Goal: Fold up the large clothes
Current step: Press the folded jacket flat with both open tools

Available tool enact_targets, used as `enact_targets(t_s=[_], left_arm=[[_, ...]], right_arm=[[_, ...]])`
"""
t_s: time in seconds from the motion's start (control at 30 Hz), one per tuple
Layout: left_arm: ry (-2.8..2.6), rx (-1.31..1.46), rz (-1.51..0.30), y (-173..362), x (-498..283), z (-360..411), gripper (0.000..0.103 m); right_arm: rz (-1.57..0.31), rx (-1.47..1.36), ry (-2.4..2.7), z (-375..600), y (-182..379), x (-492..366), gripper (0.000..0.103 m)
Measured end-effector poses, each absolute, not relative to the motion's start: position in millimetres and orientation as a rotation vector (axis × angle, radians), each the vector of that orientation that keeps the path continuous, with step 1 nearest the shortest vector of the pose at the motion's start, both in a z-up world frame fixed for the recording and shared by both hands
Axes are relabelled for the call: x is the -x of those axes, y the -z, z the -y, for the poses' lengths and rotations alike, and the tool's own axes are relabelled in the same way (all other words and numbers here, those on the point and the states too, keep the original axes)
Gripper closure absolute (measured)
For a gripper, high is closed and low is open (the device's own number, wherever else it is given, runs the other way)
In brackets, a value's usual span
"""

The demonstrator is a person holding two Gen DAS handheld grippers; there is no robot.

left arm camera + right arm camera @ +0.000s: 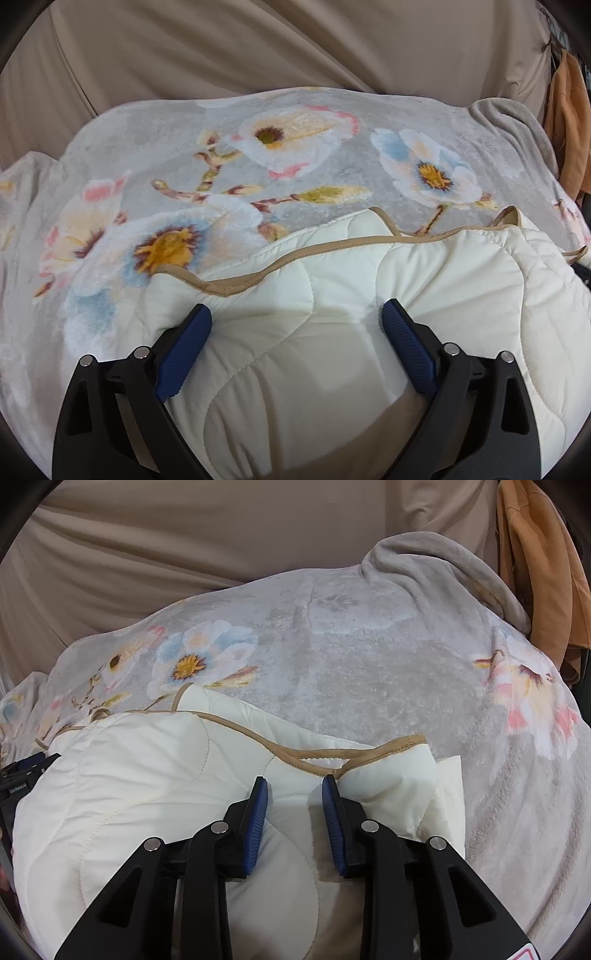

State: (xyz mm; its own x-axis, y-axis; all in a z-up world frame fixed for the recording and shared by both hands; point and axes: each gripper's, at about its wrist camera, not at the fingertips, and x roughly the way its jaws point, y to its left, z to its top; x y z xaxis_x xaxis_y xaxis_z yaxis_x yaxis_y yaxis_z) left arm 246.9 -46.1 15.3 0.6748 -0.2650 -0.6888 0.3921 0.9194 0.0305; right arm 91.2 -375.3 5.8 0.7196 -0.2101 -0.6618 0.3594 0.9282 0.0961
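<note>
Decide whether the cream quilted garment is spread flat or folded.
Folded, at least partly: the cream quilted garment lies doubled, its tan trim crossing the top layer, more layers showing at its right edge.

The quilted garment point(332, 332) is lying on the near part of the floral blanket point(221, 147), with the hanging cloth point(535, 572) sitting behind at the right.

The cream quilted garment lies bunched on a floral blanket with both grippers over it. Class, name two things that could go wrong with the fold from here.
1. The left gripper stands wide open over the cream quilted garment, so that side may be left behind.
2. The right gripper sits over puffy padding near the tan trim; it could pinch only one layer and slip, or drag the floral blanket underneath.
</note>
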Motion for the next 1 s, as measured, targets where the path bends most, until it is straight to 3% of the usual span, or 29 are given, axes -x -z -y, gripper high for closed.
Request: enact_targets(t_s=[0.03, 0.1, 0.23, 0.37, 0.67, 1.0], left_arm=[[0.344, -0.191, -0.726, -20, -240, 44, 0.01], [0.332, -0.187, -0.705, -27, -229, 39, 0.006], [0.374, -0.12, -0.731, -34, -211, 26, 0.005], [0.375, -0.125, -0.716, -39, -201, 23, 0.005], [0.368, -0.127, -0.651, -20, -200, 22, 0.005], [0.423, -0.061, -0.681, -28, -196, 2, 0.005]], right_arm=[[-0.682, -0.235, 0.323, 368, -15, -85, 0.07], [-0.644, -0.278, 0.248, 349, -29, -76, 0.069], [-0.638, -0.197, 0.14, 286, -54, -79, 0.082], [-0.656, -0.107, 0.069, 234, -63, -103, 0.083], [-0.764, -0.11, 0.067, 214, -1, -165, 0.087], [-0.742, -0.166, 0.044, 212, -14, -154, 0.085]])
